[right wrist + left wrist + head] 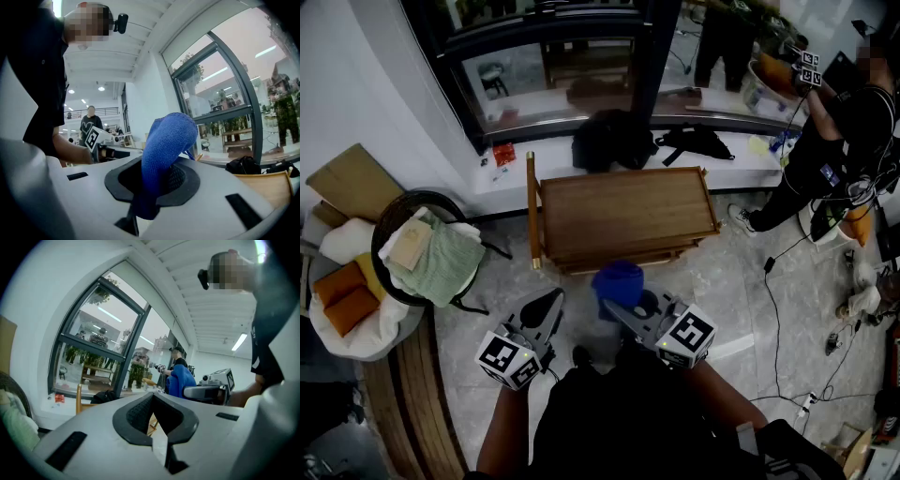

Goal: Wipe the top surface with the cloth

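While the right tool [623, 305] is clamped on the blue cloth [619, 281], which bunches up out of its jaws, the wooden tabletop [623, 217] lies directly ahead at 12 o'clock. The cloth sits at the top's near edge; contact cannot be told. The top's long axis runs 9 to 3 o'clock, across the line of reach. The left tool [546, 309], jaws together on nothing, sits at 9 o'clock of the right. Judgement: 1 forward reach by the right tool lands the cloth; strokes should then follow the long axis.
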The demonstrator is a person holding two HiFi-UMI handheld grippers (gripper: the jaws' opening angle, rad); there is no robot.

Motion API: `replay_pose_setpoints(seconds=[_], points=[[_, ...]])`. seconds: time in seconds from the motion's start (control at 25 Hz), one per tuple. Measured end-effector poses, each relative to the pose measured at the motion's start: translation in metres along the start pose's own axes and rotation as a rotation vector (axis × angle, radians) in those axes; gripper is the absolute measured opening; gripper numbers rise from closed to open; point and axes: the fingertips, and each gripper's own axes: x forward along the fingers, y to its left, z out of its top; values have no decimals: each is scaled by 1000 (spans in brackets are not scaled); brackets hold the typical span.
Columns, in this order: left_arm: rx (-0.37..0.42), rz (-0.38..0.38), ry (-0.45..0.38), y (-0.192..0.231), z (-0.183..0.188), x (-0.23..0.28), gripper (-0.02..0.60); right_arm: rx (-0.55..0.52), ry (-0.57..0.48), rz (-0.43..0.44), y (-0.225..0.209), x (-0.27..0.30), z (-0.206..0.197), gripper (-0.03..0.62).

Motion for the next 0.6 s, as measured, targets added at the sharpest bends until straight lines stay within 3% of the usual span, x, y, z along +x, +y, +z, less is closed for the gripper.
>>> replay_pose_setpoints(seconds=[0.2,0.6], points=[[-50,-46,39,9,-16,-6,9,2,29,-50,28,11,-15,66],[30,-81,30,-23,7,11,9,-69,40,-97,13,-21,-19,66]])
